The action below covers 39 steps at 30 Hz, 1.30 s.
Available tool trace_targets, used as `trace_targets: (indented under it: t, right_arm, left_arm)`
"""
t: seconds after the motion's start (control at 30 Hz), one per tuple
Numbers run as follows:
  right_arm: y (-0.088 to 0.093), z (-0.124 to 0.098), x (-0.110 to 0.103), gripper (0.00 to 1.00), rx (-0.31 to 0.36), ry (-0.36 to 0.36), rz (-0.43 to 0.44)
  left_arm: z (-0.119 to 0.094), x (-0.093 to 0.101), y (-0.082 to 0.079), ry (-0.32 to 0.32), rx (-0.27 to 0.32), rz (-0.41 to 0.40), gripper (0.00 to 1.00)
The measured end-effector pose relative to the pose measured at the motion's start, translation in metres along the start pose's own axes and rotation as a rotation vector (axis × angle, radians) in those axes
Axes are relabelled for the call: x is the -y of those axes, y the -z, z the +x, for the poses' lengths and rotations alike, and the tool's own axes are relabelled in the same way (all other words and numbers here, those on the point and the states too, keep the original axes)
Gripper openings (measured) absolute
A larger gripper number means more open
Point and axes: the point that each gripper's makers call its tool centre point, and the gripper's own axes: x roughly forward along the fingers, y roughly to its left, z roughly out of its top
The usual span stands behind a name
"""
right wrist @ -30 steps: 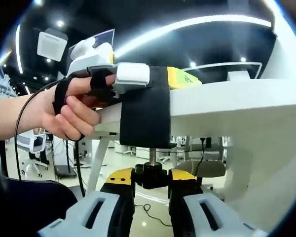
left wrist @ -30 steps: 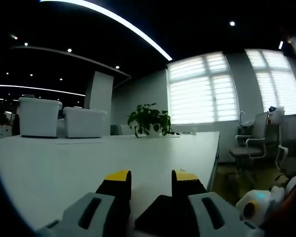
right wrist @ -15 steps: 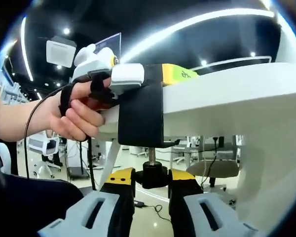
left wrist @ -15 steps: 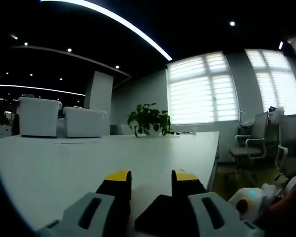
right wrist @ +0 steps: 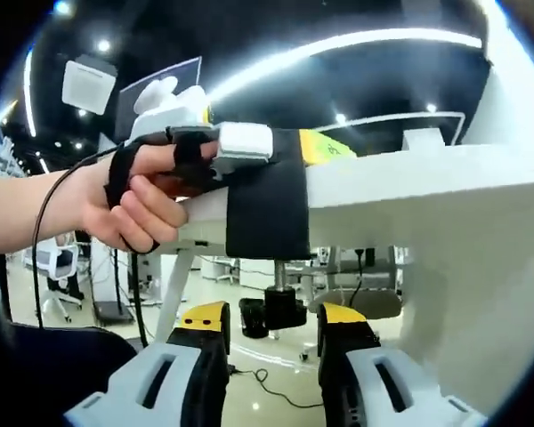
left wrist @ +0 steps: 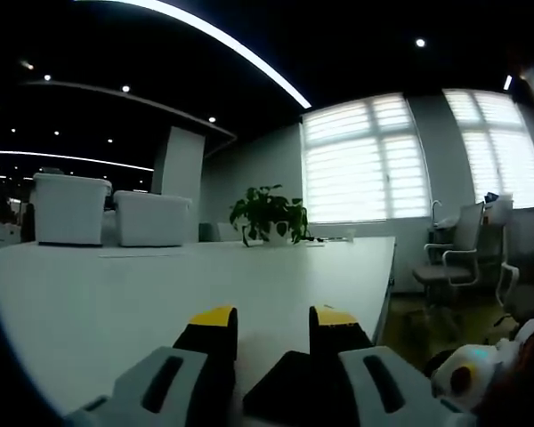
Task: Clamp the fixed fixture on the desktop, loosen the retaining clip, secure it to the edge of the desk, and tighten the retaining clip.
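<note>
Left gripper view, left to right: two white storage bins (left wrist: 107,210) stood at the far left of a white counter (left wrist: 116,302); a potted plant (left wrist: 269,216) sat further along near the far edge; blinded windows (left wrist: 365,160) lit the back wall; office chairs (left wrist: 458,253) stood off the counter's right side. The left gripper (left wrist: 271,322) lay low over the counter, its yellow-tipped fingers (left wrist: 212,318) drawn close on a dark flat part between them, which looked to be the top of the fixture; the grip itself was hidden, so whether they pinched it could not be told. A white rounded piece of the other gripper showed at the lower right corner. Right gripper view, left to right: a person's hand (right wrist: 129,200), strapped in a black harness with a cable trailing off, held the left gripper's (right wrist: 249,142) white body, with its yellow tip lying on the counter top. The black clamp fixture (right wrist: 267,206) wrapped the edge of the counter (right wrist: 427,187), its threaded screw hanging below with a black knob (right wrist: 280,313) at the end. The right gripper (right wrist: 274,318) sat beneath, its fingers (right wrist: 205,317) spread to either side of the knob, with clear gaps and no contact. Table legs, chairs and a floor cable were seen beyond, under the counter.
</note>
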Motion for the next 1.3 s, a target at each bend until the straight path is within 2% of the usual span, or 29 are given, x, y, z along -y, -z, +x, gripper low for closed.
trace_targets:
  t: [0.07,0.37,0.53,0.77,0.9,1.0,1.03,1.1,1.2,1.3]
  right_arm:
    - [-0.001,0.005,0.001,0.36,-0.011,0.01,-0.037]
    - [-0.002,0.01,0.011,0.25,-0.004,0.031,-0.01]
    - [-0.001,0.01,0.008,0.24,-0.001,-0.018,-0.023]
    - [-0.001,0.014,0.004,0.24,-0.002,-0.162,-0.014]
    - [-0.001,0.016,0.003,0.24,0.005,-0.207,-0.013]
    - [-0.001,0.014,0.005,0.24,0.007,-0.196,0.002]
    - [0.0,0.013,0.005,0.24,-0.007,-0.183,0.044]
    - [-0.013,0.007,0.01,0.26,0.051,-0.144,0.154]
    - [-0.01,-0.003,0.021,0.29,0.024,-0.062,0.105]
    - [-0.01,-0.01,0.024,0.31,0.013,-0.021,0.027]
  left_arm:
    - [0.0,0.0,0.001,-0.002,-0.004,-0.004,0.32]
    - [0.0,0.0,0.001,-0.002,-0.002,-0.002,0.32]
    - [0.0,0.0,0.0,-0.003,0.0,0.001,0.32]
    - [0.0,0.0,0.0,-0.006,0.001,0.002,0.32]
    - [0.0,0.0,0.0,-0.006,0.002,0.003,0.32]
    - [0.0,0.0,0.0,-0.006,0.002,0.004,0.32]
    - [0.0,0.0,0.0,-0.006,0.002,0.003,0.32]
    - [0.0,0.0,0.0,-0.005,0.002,0.004,0.32]
    - [0.0,0.0,0.0,-0.004,0.002,0.003,0.32]
    - [0.0,0.0,0.0,-0.004,0.003,0.005,0.32]
